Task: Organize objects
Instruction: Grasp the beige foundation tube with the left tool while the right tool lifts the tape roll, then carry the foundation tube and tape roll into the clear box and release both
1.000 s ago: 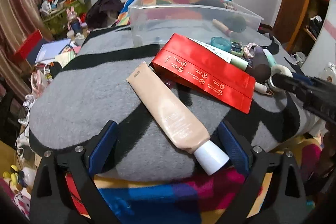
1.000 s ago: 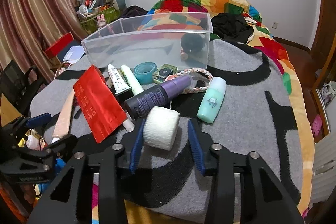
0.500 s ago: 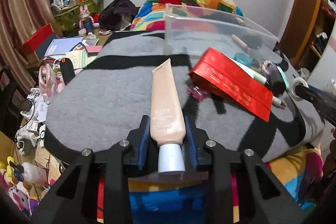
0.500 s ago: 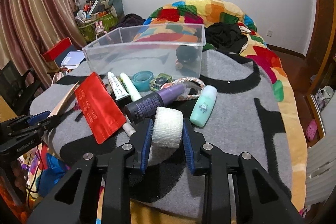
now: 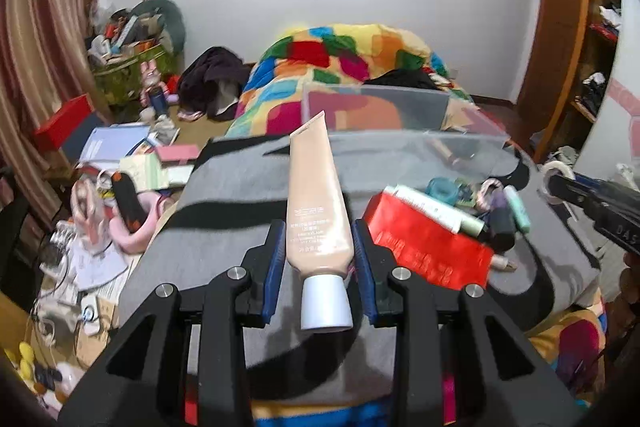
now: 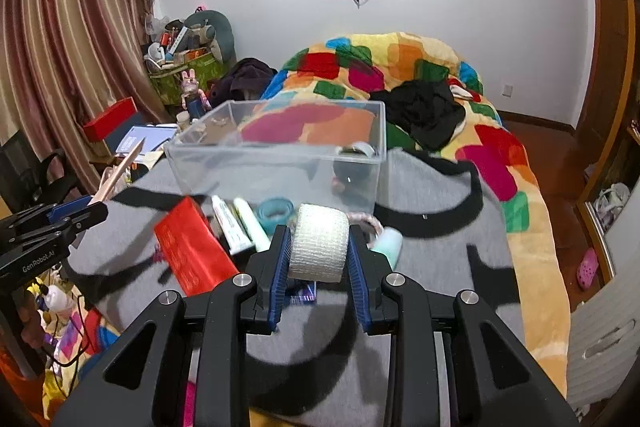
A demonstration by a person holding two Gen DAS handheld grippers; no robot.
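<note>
Left gripper [image 5: 319, 259]: clamped on the beige tube [image 5: 316, 203] low on its body, just above the white cap [image 5: 326, 303]; the crimped end points toward the clear bin [image 5: 400, 115].
Right gripper [image 6: 319, 249]: closed on the white gauze roll [image 6: 319, 242], pads on its 2 flat ends, lifted off the grey blanket [image 6: 440, 267].
Clear bin [image 6: 280, 163]: stands ahead of both tools, open at the top, with at least 1 dark round thing already inside.
Left on the blanket: red packet [image 6: 192, 251], 2 small tubes, teal ring [image 6: 276, 209], mint bottle [image 6: 390, 245], all crowded against the bin's near wall.
Risk, tube: soft body held at 1 end; a squeeze may let it pivot or slide out.
Risk, roll: it may compress and roll free.
Risk, arms: both head for 1 bin, so they could collide or catch its rim.
</note>
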